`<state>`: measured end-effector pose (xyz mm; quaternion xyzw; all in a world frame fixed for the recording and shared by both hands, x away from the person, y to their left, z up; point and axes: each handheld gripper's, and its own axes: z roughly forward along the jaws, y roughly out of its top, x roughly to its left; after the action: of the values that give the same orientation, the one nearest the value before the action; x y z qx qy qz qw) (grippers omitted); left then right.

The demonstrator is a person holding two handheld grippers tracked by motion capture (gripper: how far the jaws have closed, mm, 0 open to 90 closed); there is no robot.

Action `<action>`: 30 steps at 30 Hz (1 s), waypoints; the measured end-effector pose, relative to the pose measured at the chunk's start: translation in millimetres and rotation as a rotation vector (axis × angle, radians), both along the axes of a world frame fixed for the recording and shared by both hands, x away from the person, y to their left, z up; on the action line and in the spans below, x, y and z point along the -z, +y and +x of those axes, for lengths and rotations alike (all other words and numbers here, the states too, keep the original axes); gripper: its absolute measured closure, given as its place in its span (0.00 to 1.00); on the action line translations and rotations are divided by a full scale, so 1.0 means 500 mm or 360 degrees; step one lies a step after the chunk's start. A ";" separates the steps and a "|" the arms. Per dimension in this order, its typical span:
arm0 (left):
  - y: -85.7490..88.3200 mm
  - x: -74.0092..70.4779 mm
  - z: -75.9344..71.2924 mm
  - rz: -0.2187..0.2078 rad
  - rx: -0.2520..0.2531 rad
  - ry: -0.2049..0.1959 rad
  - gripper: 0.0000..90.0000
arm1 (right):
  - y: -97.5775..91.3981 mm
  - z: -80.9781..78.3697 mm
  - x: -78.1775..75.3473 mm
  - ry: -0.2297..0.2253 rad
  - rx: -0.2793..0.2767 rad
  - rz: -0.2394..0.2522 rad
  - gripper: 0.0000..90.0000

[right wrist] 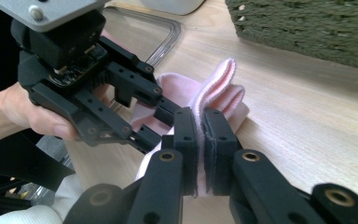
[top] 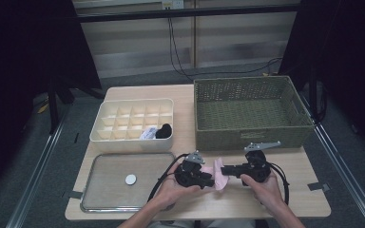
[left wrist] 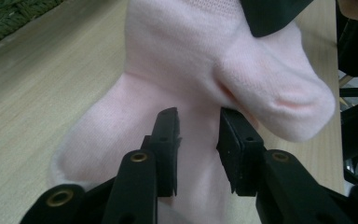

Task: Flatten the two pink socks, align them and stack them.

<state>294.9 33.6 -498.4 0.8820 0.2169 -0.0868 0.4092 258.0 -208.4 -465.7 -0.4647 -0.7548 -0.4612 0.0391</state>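
A pink sock (top: 218,175) is held between both grippers at the near edge of the table (top: 309,166), just in front of the basket.

The right gripper (right wrist: 200,140) is clamped on the sock: its jaws are pressed nearly together with a fold of the fabric pinched between them.

The left gripper (left wrist: 199,140) is set against the sock with its jaws parted; fabric is seen in the gap, but the pads are not pressed on it.

Containers:
- A green woven basket (top: 247,133) is placed at the far right of the table. Nothing is seen inside it.
- A cream divided box (top: 133,142) is placed at the far left, just beside the basket. In its near right compartments a white rolled item (top: 147,133) and a black rolled item (top: 164,130) are stored, touching each other. Nothing is seen in the other compartments.
- A clear lid (top: 109,183) with a metal rim is laid flat in front of the box, with a round white knob (top: 130,179) at its middle.
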 end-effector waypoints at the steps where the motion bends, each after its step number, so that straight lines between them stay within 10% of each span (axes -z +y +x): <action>1: 0.004 -0.004 0.001 -0.0014 0.0005 0.0016 0.74 | -0.003 0.000 0.000 -0.0004 0.0003 -0.0001 0.94; 11: 0.079 -0.055 0.013 -0.0199 -0.0114 0.0022 0.71 | -0.027 -0.001 0.002 0.0004 0.0045 -0.0001 0.94; 20: 0.138 -0.038 0.012 -0.0055 -0.0163 -0.0012 0.66 | -0.036 -0.004 0.001 0.0006 0.0060 -0.0020 0.94; 30: 0.131 -0.007 0.029 -0.0056 -0.0128 0.0019 0.71 | -0.031 0.000 0.000 0.0011 0.0042 -0.0026 0.94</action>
<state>309.6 99.3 -494.9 0.8648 0.2532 -0.0792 0.4264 257.8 -224.0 -465.5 -0.4765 -0.7522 -0.4540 0.0318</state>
